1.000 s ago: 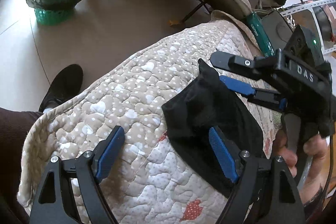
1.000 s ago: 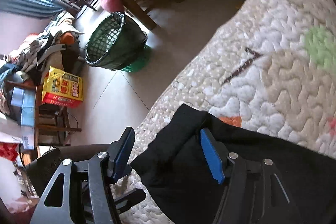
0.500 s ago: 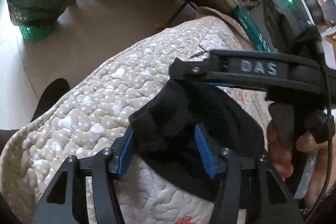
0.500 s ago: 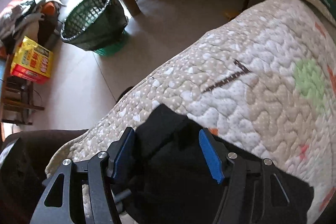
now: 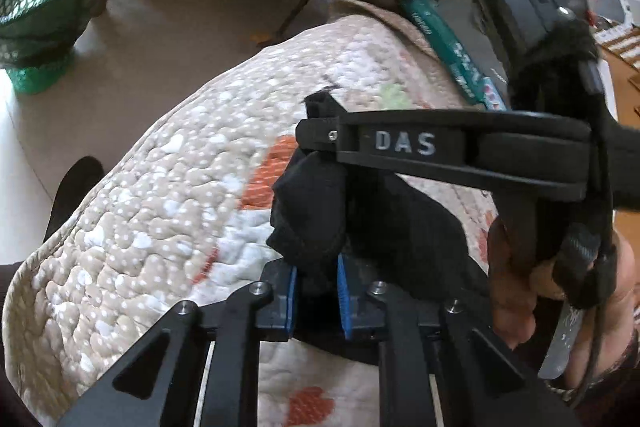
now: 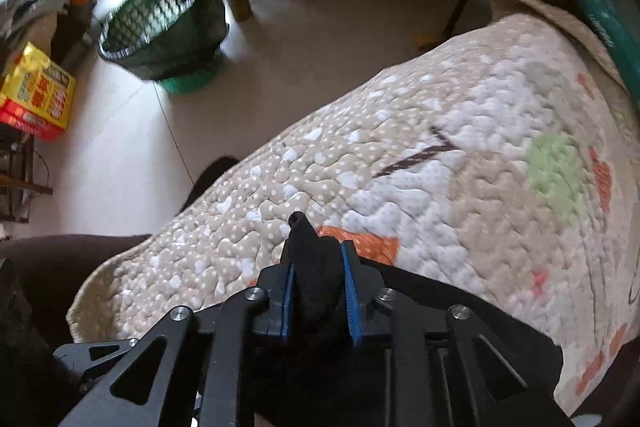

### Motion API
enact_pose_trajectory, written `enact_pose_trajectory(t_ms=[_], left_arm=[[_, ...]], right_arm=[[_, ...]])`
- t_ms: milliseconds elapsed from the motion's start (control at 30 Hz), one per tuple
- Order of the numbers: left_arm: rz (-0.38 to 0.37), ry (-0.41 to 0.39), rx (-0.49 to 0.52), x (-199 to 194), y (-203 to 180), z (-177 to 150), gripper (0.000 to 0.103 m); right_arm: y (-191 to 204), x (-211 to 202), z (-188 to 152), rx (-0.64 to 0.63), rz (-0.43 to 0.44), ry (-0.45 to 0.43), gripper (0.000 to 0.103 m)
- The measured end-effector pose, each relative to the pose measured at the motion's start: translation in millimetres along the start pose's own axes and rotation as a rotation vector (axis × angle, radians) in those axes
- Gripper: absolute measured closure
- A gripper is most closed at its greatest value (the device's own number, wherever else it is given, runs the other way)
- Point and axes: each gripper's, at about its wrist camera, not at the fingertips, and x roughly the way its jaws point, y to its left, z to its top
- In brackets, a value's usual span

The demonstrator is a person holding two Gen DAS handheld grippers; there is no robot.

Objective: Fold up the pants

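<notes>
Left gripper point(image 5: 316, 287): I am seeing its blue pads pinching a bunched fold of cloth, the jaws drawn nearly together with only the fabric between them.
Right gripper point(image 6: 318, 289): I am seeing it clamping a narrow ridge of the same cloth, jaws nearly closed, a peak of fabric poking up past the tips toward 12 o'clock.
Right gripper, from the left wrist view point(image 5: 420, 143): its black body is crossing the frame at 2 o'clock, lettered "DAS", and is being held by a bare hand point(image 5: 520, 279) at 4 o'clock.
Black pants point(image 5: 360, 219): they are lying gathered on the quilt, rising into both claws; in the right wrist view the cloth point(image 6: 460, 311) is spreading toward 4 o'clock beneath the gripper.
Quilt point(image 6: 440, 187): beige, dotted, with orange and green patches, it is lying under the pants.
Green mesh basket point(image 6: 160, 23): it is standing on the floor at 10 o'clock, well apart from the quilt.
Yellow-and-red box point(image 6: 36, 99): it is sitting at 9 o'clock, near the basket.
</notes>
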Motion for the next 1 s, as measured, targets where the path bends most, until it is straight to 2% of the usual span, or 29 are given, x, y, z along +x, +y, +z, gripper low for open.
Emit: enact_pose_trajectory(t_ms=[100, 267, 433, 567, 600, 667, 733, 767, 800, 867, 1000], left_arm=[[-0.031, 0.009, 0.032, -5, -21, -3, 0.087], [-0.043, 0.038, 0.105, 1, -61, -11, 0.087], [-0.039, 0.098, 0.201, 28, -110, -30, 0.087], [-0.019, 0.163, 0.300, 64, -146, -60, 0.086], [-0.005, 0.176, 0.322, 71, -151, -66, 0.085], [0.026, 0.214, 0.342, 84, -150, -76, 0.073], [-0.002, 0.276, 0.324, 85, -144, -87, 0.061], [-0.023, 0.298, 0.324, 81, -140, -93, 0.054], [-0.037, 0.309, 0.337, 74, -138, -97, 0.052], [-0.067, 0.315, 0.369, 54, -131, -102, 0.048], [-0.067, 0.273, 0.394, 20, -115, -103, 0.046]], right_arm=[[-7, -25, -12, 0.034, 0.008, -0.057, 0.081], [-38, -62, -44, 0.102, -0.007, -0.129, 0.081], [-91, -81, -96, 0.227, -0.015, -0.170, 0.081], [-135, -81, -147, 0.339, 0.000, -0.189, 0.080], [-144, -78, -159, 0.361, 0.005, -0.193, 0.077], [-163, -70, -183, 0.409, 0.015, -0.198, 0.076], [-182, -65, -208, 0.469, 0.001, -0.198, 0.068], [-192, -64, -220, 0.504, -0.010, -0.207, 0.059], [-203, -67, -234, 0.546, -0.020, -0.223, 0.048], [-222, -75, -257, 0.622, -0.048, -0.252, 0.041], [-253, -100, -296, 0.787, -0.145, -0.325, 0.041]])
